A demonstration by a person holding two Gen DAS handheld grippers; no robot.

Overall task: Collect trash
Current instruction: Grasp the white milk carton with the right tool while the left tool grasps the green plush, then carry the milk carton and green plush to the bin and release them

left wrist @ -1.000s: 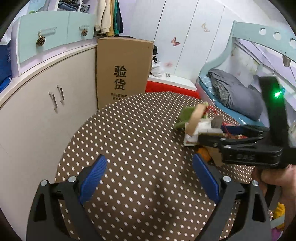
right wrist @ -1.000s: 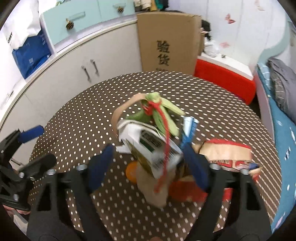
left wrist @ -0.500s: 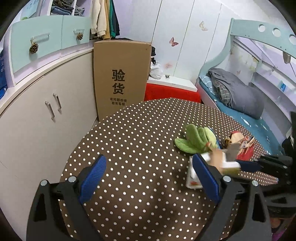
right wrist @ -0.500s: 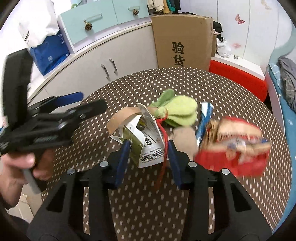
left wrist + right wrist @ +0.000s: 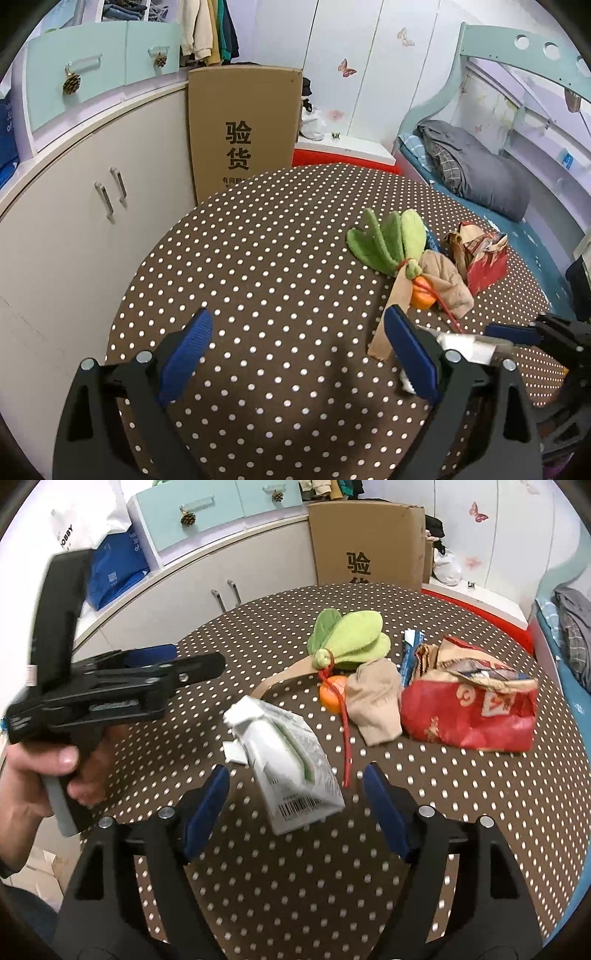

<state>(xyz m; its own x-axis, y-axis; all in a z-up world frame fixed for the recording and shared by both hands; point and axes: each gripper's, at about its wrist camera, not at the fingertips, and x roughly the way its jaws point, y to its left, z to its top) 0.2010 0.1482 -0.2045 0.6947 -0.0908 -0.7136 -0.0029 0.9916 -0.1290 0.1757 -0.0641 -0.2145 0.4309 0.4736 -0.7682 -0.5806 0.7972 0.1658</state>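
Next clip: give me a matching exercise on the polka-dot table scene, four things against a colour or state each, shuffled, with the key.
Things
1. crumpled carton
2. plush carrot leaves
3. paper bag
4. right gripper

Colour or state
A. red, crumpled, lying on the table
B. open, pads either side of the carton, not touching it
C. white and green, with a barcode on its near end
D. light green, fuzzy

Pairs: 1-C, 2-D, 3-A, 4-B
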